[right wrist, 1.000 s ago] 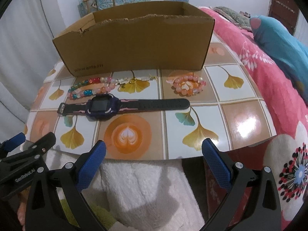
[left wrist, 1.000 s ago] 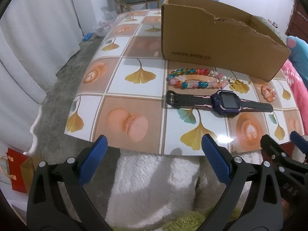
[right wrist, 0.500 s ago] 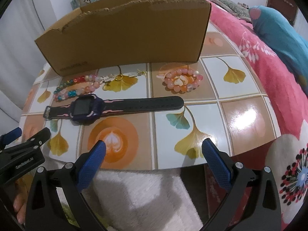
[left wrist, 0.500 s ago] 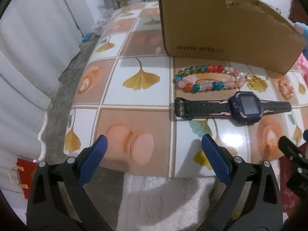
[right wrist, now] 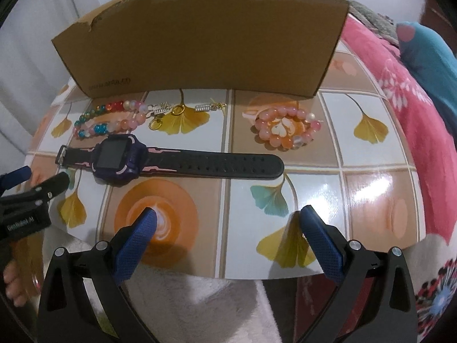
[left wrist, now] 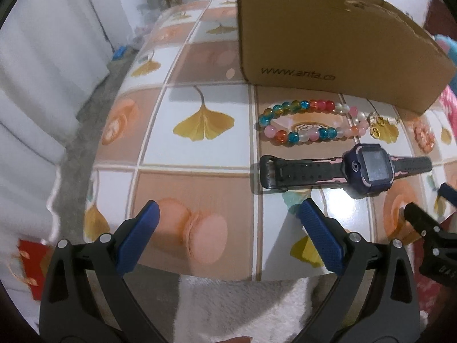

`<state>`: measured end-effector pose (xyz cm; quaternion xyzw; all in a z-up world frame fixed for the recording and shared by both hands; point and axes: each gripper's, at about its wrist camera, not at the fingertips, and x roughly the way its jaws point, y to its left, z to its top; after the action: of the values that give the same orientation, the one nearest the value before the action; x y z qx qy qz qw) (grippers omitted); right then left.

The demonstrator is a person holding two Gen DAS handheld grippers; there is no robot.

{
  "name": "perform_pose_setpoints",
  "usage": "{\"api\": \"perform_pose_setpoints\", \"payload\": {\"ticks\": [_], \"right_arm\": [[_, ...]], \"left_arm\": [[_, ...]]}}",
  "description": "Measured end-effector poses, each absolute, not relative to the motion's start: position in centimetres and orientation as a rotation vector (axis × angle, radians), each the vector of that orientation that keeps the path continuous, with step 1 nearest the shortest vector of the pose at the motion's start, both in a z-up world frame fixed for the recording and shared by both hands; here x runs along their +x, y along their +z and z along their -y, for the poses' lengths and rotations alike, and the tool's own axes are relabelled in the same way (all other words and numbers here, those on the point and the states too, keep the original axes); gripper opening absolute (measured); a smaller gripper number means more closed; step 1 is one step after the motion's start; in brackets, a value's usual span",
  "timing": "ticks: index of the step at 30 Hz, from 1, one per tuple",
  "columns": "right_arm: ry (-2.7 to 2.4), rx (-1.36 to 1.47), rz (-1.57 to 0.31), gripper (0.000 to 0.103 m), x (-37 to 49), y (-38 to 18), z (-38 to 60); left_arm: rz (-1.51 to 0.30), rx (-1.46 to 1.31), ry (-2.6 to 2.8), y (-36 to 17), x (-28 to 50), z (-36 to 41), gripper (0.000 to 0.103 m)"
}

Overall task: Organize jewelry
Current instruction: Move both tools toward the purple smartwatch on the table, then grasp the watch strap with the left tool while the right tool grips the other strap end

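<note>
Bare table (right wrist: 371, 194) right of watch (right wrist: 171, 161), cardboard box (right wrist: 200, 43) walling the back

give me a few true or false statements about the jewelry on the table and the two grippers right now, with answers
1. The purple-faced watch with a black strap lies flat on the tiled tabletop, nearer the grippers than the beads. True.
2. The multicoloured bead bracelet is inside the brown cardboard box. False: it lies on the table in front of the box.
3. The left gripper is shut on the watch. False: its jaws are wide open and hold nothing.
4. The pink and orange bead bracelet lies apart from the watch. True.
5. The right gripper is open and empty. True.
</note>
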<state>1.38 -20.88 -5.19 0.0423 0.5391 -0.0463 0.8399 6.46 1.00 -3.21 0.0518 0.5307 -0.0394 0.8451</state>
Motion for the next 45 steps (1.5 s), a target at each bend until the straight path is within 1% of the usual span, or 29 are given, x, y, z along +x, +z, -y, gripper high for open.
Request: {"api": "perform_pose_setpoints", "payload": {"ticks": [2, 11, 14, 19, 20, 21, 22, 24, 26, 29, 33, 34, 39, 45], "right_arm": [[-0.081, 0.082, -1.157, 0.097, 2.0, -5.1, 21.3], [0.076, 0.031, -1.167, 0.097, 3.0, -4.9, 22.9], [0.139, 0.118, -1.121, 0.097, 2.6, -3.5, 24.7], [0.320, 0.161, -1.058, 0.097, 3.2, -1.1, 24.9], [0.345, 0.160, -1.058, 0.093, 3.7, -0.9, 25.0], [0.384, 0.154, -1.060, 0.090, 4.4, -0.8, 24.8], [0.412, 0.146, -1.063, 0.085, 4.9, -0.8, 24.6], [0.471, 0.122, -1.068, 0.078, 5.3, -1.0, 23.9], [0.524, 0.087, -1.075, 0.071, 5.8, -1.3, 23.2], [0.570, 0.048, -1.084, 0.065, 6.5, -1.4, 22.4], [0.598, 0.000, -1.109, 0.053, 7.1, -2.0, 22.2], [0.602, -0.007, -1.113, 0.052, 7.2, -2.1, 22.1], [0.621, -0.032, -1.122, 0.050, 7.4, -2.5, 21.7], [0.654, -0.014, -1.117, 0.050, 7.9, -2.8, 21.3]], "left_arm": [[-1.136, 0.076, -0.097, -3.5, 6.8, -1.4, 0.096], [-1.104, 0.161, -0.173, -3.6, 7.0, -1.2, 0.096], [-1.050, 0.209, -0.210, -3.0, 7.0, -1.4, 0.096], [-0.935, 0.221, -0.416, -0.5, 6.5, -0.9, 0.095], [-0.918, 0.236, -0.465, -0.3, 6.4, -0.5, 0.094], [-0.905, 0.254, -0.500, -0.1, 6.3, 0.0, 0.091], [-0.896, 0.281, -0.547, -0.1, 6.3, 0.6, 0.083], [-0.910, 0.333, -0.630, -0.3, 6.2, 1.7, 0.072], [-0.929, 0.361, -0.691, -0.6, 6.6, 2.6, 0.068], [-0.940, 0.401, -0.766, -0.8, 6.5, 3.6, 0.068], [-0.940, 0.491, -0.840, -1.1, 6.3, 4.7, 0.068], [-0.946, 0.508, -0.848, -1.4, 6.3, 5.0, 0.068], [-0.967, 0.584, -0.885, -2.6, 6.4, 6.5, 0.068], [-0.989, 0.554, -0.896, -3.4, 7.1, 7.1, 0.068]]}}
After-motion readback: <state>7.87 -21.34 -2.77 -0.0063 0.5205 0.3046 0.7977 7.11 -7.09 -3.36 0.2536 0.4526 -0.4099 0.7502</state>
